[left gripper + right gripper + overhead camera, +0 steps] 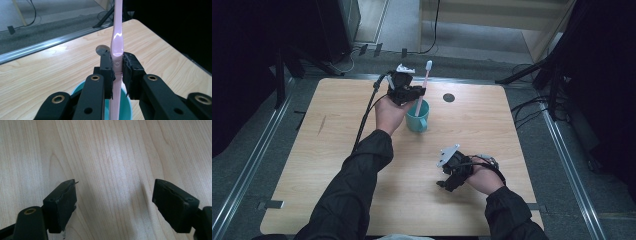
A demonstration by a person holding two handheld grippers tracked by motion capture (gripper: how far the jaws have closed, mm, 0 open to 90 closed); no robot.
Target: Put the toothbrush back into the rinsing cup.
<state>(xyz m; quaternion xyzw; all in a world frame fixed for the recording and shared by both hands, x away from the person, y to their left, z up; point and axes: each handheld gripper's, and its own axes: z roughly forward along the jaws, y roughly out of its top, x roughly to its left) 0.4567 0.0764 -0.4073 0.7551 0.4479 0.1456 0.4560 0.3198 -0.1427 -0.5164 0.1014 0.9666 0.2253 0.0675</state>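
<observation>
A pink toothbrush (424, 84) stands nearly upright, its lower end inside a teal mug (417, 116) near the table's far middle. My left gripper (412, 92) is shut on the toothbrush handle just above the mug. In the left gripper view the pink toothbrush (117, 42) rises between the two black pads (107, 65), which press on it, with the teal mug (125, 107) below. My right gripper (447, 181) rests low over the near right part of the table. Its jaws stand wide apart over bare wood, as the right gripper (113, 195) view shows, with nothing between them.
A wooden table (337, 165) with metal rails along its left and right sides. A small dark round disc (449, 97) is set in the tabletop right of the mug. Cables and stand legs lie on the floor beyond the far edge.
</observation>
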